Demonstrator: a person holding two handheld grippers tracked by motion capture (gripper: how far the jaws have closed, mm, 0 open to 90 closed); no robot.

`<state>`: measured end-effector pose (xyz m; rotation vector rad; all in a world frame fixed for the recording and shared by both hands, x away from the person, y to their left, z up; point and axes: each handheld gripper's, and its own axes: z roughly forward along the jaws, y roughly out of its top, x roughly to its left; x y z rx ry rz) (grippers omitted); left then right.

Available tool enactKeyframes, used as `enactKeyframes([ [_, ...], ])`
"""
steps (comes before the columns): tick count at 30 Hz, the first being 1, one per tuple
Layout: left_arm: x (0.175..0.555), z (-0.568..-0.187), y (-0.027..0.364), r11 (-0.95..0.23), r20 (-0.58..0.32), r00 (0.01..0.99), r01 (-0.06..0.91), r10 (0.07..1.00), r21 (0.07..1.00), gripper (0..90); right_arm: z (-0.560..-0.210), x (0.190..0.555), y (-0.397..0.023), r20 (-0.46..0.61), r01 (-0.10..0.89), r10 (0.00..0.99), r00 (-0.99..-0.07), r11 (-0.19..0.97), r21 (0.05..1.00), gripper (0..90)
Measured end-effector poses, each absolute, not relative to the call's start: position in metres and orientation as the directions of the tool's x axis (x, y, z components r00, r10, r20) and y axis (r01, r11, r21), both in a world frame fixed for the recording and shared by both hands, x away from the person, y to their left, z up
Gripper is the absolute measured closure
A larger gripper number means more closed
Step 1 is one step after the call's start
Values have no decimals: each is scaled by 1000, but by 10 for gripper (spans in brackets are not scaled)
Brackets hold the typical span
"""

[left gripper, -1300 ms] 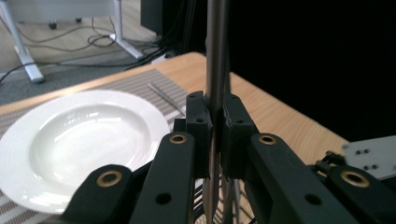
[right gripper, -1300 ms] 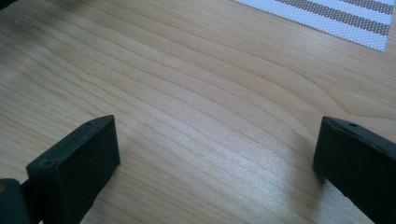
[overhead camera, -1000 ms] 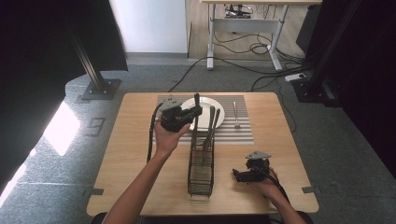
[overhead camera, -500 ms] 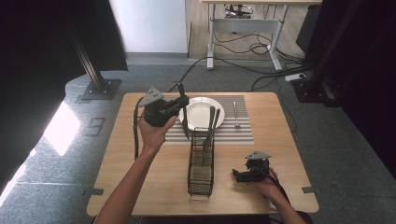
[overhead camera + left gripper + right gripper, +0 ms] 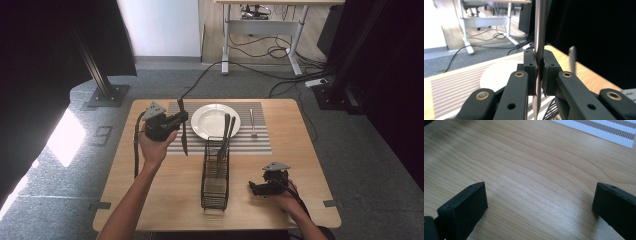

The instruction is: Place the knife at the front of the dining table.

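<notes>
The left gripper (image 5: 181,120) is clamped on a table knife (image 5: 183,131), its pads pressed flat against the metal just where handle meets blade. The knife (image 5: 539,37) is slim, plain steel, dark and dull in the high view and a smooth grey bar in the left gripper view. It hangs upright, tip down, above the left part of the striped placemat (image 5: 260,141), just left of the white plate (image 5: 212,120). The right gripper (image 5: 256,188) rests on the wooden table (image 5: 165,200) at the near right, jaws spread wide with only bare wood between them.
</notes>
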<state>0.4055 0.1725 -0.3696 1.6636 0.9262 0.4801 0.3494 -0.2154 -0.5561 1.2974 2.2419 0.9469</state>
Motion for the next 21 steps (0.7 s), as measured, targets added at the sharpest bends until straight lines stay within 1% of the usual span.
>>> enactKeyframes([
  [13,413,-406,190,-104,-156,555,408,817,907,837,-556,349,-215,8,610,868,-497,343,714,0],
  [21,420,-420,200,-108,-158,517,447,841,888,837,-556,349,-215,8,611,869,-495,342,714,0],
])
